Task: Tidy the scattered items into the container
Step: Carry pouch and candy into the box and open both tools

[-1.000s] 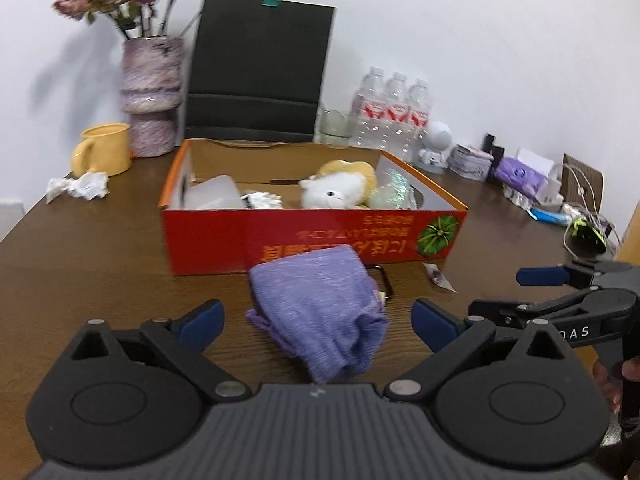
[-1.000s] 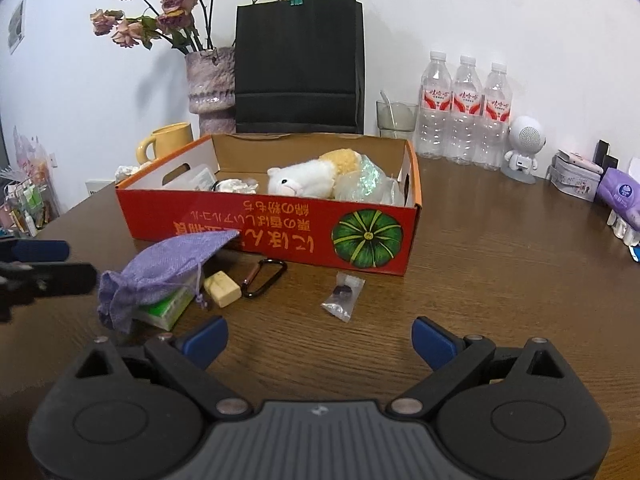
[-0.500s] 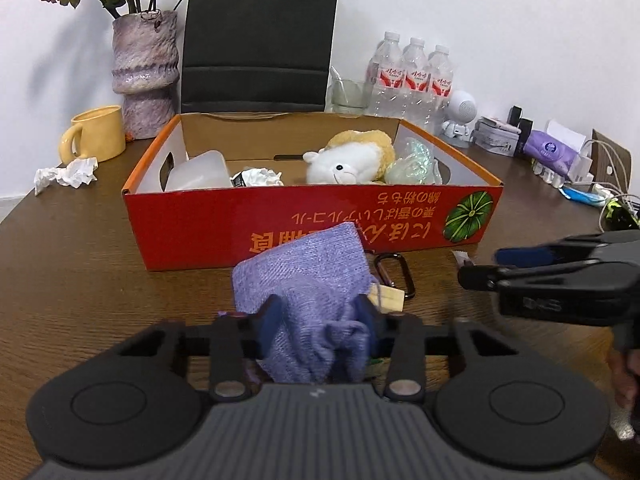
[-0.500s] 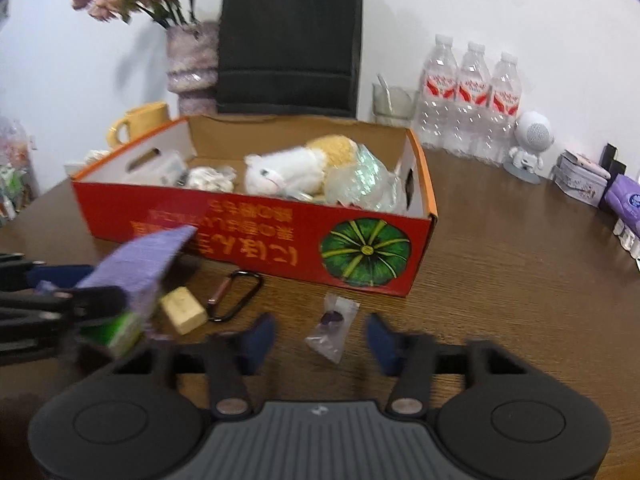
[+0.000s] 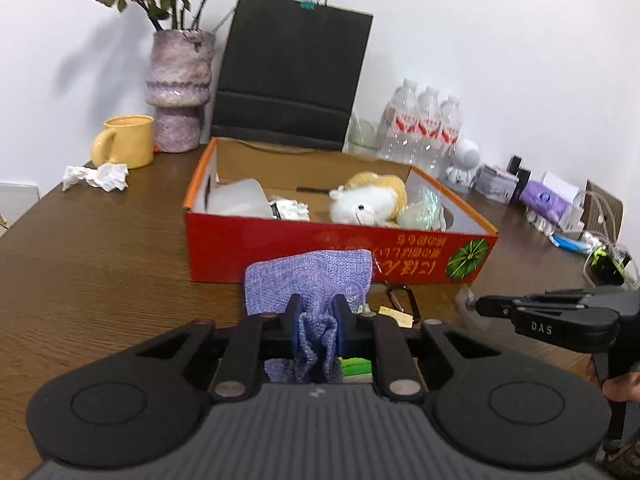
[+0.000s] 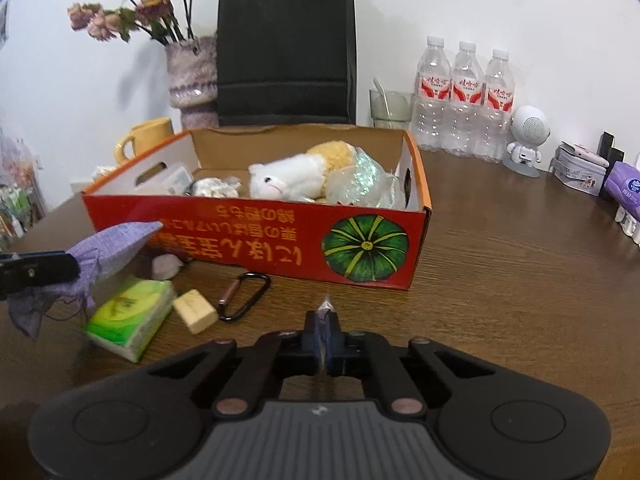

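My left gripper [image 5: 316, 320] is shut on a purple cloth pouch [image 5: 308, 280] and holds it lifted in front of the red cardboard box [image 5: 320, 248]. The pouch also shows in the right wrist view [image 6: 108, 252]. My right gripper [image 6: 325, 340] is shut on a small clear plastic packet [image 6: 326, 306], lifted off the table. The box [image 6: 256, 236] holds a white plush toy [image 6: 288, 176], a clear bag [image 6: 360, 184] and crumpled items. On the table lie a green tissue pack [image 6: 132, 320], a beige block [image 6: 196, 310], a black carabiner [image 6: 244, 296] and a pale pebble [image 6: 166, 266].
Behind the box stand a black paper bag [image 6: 286, 52], a vase with dried flowers [image 6: 190, 80], a yellow mug [image 6: 146, 138], three water bottles [image 6: 464, 100], a glass [image 6: 390, 106] and a white robot figure [image 6: 526, 140]. Small items line the right edge [image 6: 624, 188].
Both grippers closed: the left on the purple pouch, the right on the plastic packet. Both items have been lifted off the table, uncovering the tissue pack and pebble.
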`<state>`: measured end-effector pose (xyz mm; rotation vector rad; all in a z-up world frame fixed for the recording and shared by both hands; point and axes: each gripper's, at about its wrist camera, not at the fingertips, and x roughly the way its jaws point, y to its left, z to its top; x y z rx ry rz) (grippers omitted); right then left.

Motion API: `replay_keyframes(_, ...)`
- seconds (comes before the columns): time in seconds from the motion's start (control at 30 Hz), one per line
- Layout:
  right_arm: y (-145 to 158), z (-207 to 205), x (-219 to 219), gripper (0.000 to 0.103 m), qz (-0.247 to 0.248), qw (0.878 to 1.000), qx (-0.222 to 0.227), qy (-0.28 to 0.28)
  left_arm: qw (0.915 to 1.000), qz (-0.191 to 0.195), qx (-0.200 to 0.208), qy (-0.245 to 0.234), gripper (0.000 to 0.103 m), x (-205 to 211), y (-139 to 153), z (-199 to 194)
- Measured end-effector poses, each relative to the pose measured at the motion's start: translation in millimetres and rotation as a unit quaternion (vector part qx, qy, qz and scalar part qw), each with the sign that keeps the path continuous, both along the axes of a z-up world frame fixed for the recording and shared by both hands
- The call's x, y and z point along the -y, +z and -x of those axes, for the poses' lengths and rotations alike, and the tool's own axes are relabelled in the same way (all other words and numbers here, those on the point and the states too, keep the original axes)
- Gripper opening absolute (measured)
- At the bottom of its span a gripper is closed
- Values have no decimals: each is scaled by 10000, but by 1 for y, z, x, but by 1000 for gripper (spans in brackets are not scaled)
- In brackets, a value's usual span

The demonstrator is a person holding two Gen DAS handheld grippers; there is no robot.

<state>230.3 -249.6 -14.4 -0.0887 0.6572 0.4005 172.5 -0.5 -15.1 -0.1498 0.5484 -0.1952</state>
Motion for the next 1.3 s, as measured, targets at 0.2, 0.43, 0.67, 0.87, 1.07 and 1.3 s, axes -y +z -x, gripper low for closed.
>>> replay_keyframes(0.2, 29, 21, 8, 1, -366, 9987, 317, 143, 9987, 210, 469, 8, 17, -19, 33, 19)
replay_keyframes(0.43, 84, 3, -1, 1, -567, 9934, 935, 346, 9928, 143, 1180, 131, 17, -23, 85, -4)
replay_keyframes(0.67, 95, -66, -48, 1, -304, 9959, 506, 682, 9982, 154, 579, 45, 17, -7, 92, -87)
replay_keyframes(0.87, 55, -122, -87, 1, 151, 9963, -312, 782, 9988, -309, -369, 57, 17, 13, 55, -156)
replay_keyframes(1.07, 33, -139, -96, 12, 293, 9958, -487, 717, 9968, -591, -530, 89, 36, 23, 32, -181)
replay_keyframes(1.3, 51, -98, -79, 90, 258, 9959, 132, 863, 9983, -574, 55, 91, 96, 13, 45, -146)
